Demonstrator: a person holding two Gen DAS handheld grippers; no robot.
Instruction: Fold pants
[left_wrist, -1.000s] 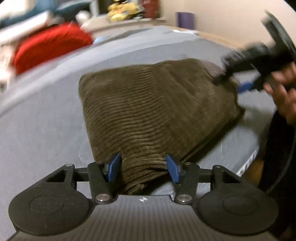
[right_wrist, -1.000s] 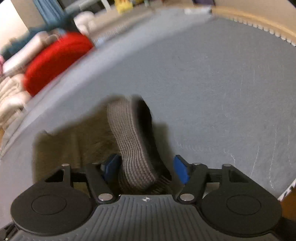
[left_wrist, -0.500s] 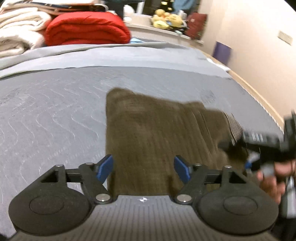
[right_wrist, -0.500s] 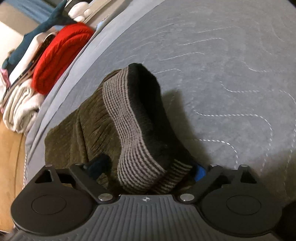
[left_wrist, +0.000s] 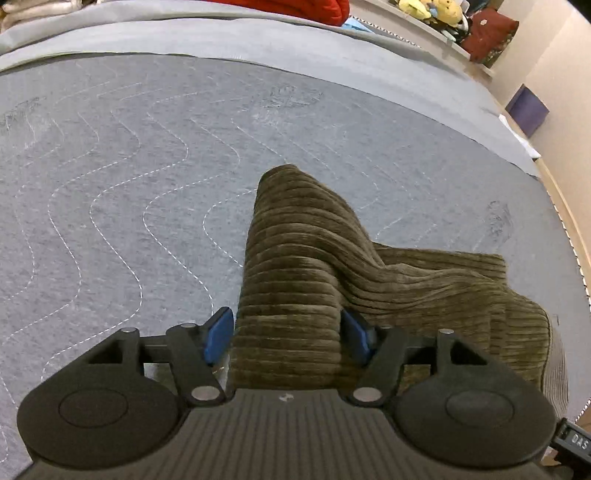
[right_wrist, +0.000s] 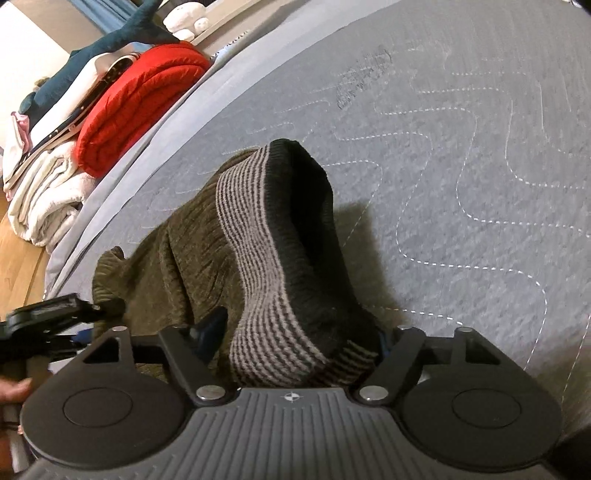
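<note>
Change: since a second ago the left gripper (left_wrist: 288, 334) has swung across the mattress (left_wrist: 110, 184), and a ridge of the pants (left_wrist: 303, 258) now stands up between its pads, where they lay flat before.
Left gripper: jaws closing, corduroy fold between the blue pads (left_wrist: 218, 332) — both pads touch the cloth and the lifted ridge hangs from them, so it grips the pants.
Right gripper (right_wrist: 299, 343): jaws closing on the striped waistband (right_wrist: 258, 280), which arches up from between them; the pads are mostly hidden by cloth, but it holds the band.
Pants: on the grey quilted mattress near its edge, partly folded, both held ends raised — the rest slumps between.
Behind: red blanket (right_wrist: 144, 99) and white bedding (right_wrist: 48, 192) stacked past the far edge.
</note>
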